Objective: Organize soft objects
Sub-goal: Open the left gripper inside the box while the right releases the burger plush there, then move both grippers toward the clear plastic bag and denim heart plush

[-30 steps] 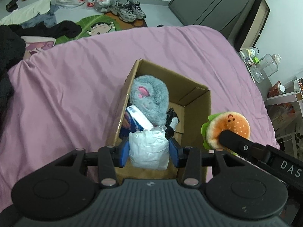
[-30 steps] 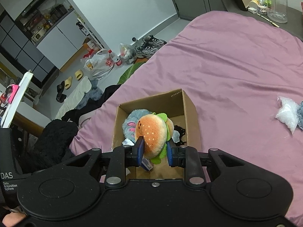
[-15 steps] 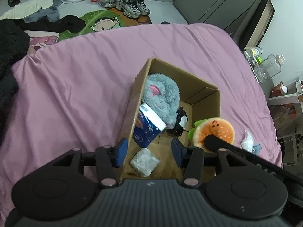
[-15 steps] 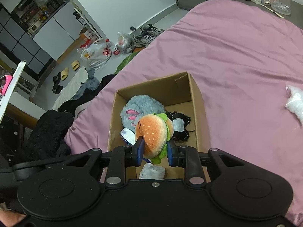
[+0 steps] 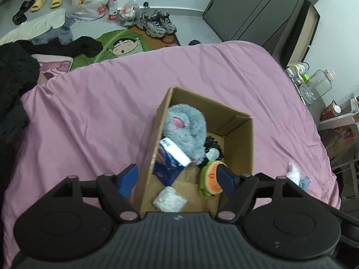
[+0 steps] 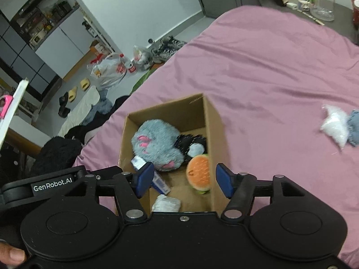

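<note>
Pink wrinkled bedsheet (image 5: 94, 112) covers the bed that carries everything, with a cluttered floor beyond its far edge.

Nearest, the left gripper (image 5: 178, 179) hangs over the open brown cardboard box (image 5: 237, 143) with its blue-padded jaws spread wide and nothing between them; one pad is outside the box's left wall, the other over its inside. The right gripper (image 6: 184, 179) hovers over the same box, jaws likewise wide and empty.

Inside the box, at its near end, lies a small white crinkled plastic packet (image 5: 169, 200). Just beyond it, against the right wall, the orange burger-shaped plush toy with a green edge (image 6: 199, 174) rests on the box floor, free of both grippers. By the left wall a blue-and-white carton (image 5: 170, 162) leans tilted, partly under the fluffy grey plush with pink ears (image 5: 186, 130), which fills the far left part. Beside that plush, touching it, is a black-and-white plush (image 6: 191, 146).

Out on the sheet, well apart from the box toward the bed's right edge, a white granular bag (image 6: 334, 126) touches a grey-blue fabric piece (image 6: 354, 125).

Past the bed's far edge, grey sneakers (image 5: 157, 23), a white plastic shopping bag (image 5: 89, 4) and yellow slippers (image 5: 47, 3) sit on the floor.
</note>
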`<action>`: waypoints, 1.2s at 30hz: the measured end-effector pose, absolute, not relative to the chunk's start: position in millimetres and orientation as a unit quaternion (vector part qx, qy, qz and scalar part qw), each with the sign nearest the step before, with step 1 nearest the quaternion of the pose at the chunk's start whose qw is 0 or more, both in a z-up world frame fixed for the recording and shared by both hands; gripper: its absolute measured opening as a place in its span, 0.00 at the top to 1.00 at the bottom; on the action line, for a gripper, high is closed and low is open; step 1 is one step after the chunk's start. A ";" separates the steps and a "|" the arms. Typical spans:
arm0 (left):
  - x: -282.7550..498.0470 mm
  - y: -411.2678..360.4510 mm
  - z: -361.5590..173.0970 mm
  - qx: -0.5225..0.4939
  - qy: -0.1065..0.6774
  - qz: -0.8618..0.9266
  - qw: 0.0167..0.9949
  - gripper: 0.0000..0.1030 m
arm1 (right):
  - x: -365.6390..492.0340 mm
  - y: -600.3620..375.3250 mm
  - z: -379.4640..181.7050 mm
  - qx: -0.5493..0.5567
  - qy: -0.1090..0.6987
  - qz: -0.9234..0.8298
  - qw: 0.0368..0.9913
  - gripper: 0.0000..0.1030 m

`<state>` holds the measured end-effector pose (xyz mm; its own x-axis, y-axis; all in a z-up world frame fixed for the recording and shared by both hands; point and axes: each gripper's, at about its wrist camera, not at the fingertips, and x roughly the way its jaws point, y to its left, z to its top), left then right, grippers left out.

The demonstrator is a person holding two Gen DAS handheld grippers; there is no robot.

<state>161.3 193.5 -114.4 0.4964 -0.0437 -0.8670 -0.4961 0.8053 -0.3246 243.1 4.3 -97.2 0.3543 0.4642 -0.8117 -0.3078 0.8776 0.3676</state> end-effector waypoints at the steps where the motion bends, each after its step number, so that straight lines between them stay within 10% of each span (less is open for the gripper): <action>1: 162.2 190.0 -113.0 -0.279 0.480 0.134 0.821 0.25 | 243.9 -1.4 -95.5 0.078 0.513 0.234 0.822 0.39; 11: 179.3 147.2 -101.3 -0.259 0.467 0.122 0.837 0.17 | 253.5 -71.0 -86.4 0.087 0.476 0.185 0.855 0.21; 36: 241.2 37.0 -105.5 -0.214 0.474 0.089 0.850 0.17 | 295.0 -218.0 -123.7 0.170 0.466 0.105 0.862 0.29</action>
